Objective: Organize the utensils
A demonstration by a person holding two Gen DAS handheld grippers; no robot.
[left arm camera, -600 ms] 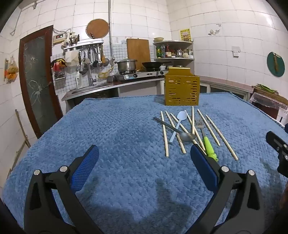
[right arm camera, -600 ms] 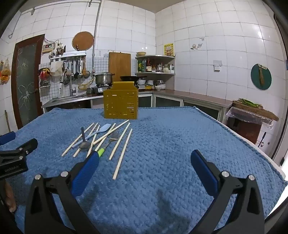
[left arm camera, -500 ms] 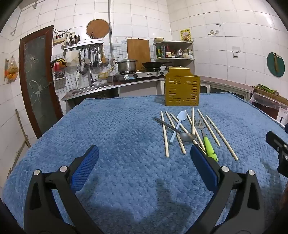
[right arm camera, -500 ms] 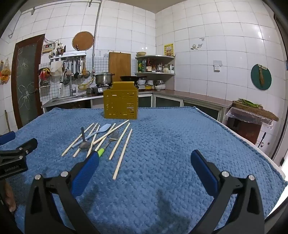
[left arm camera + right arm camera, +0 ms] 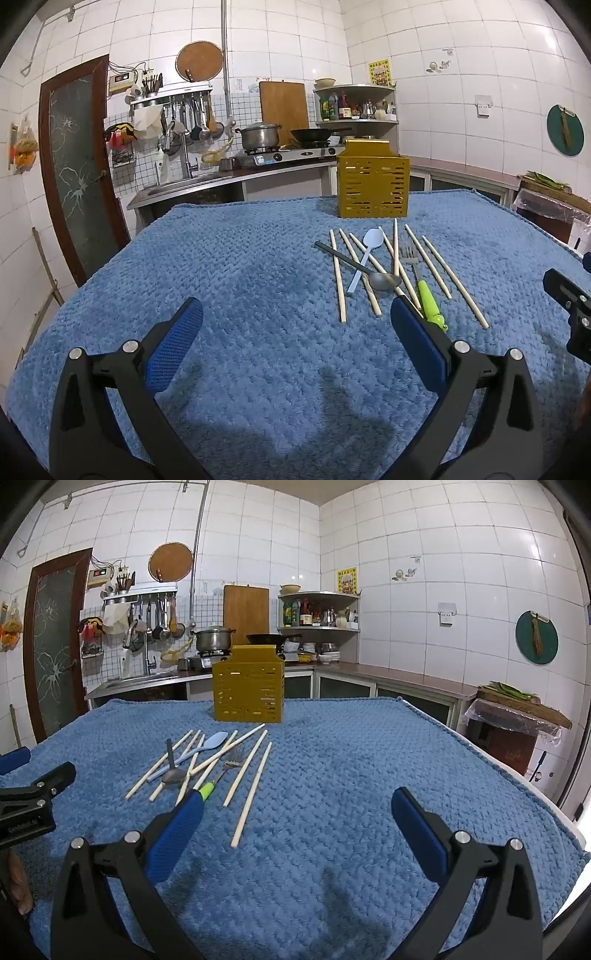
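Note:
A yellow slotted utensil holder [image 5: 373, 186] [image 5: 248, 690] stands upright at the far side of the blue-covered table. In front of it lie several wooden chopsticks [image 5: 337, 275] [image 5: 251, 792], a light blue spoon [image 5: 364, 256] [image 5: 201, 748], a metal spoon [image 5: 384, 281] [image 5: 173, 773] and a fork with a green handle [image 5: 426, 295] [image 5: 218, 777]. My left gripper [image 5: 295, 341] is open and empty, low over the cloth, left of and nearer than the utensils. My right gripper [image 5: 297, 830] is open and empty, right of and nearer than them.
The blue textured cloth [image 5: 240, 266] [image 5: 351, 760] covers the whole table; its right edge [image 5: 517, 775] drops off. A kitchen counter with sink, pot and wok [image 5: 258, 140] runs behind the table. A covered box [image 5: 513, 720] stands to the right.

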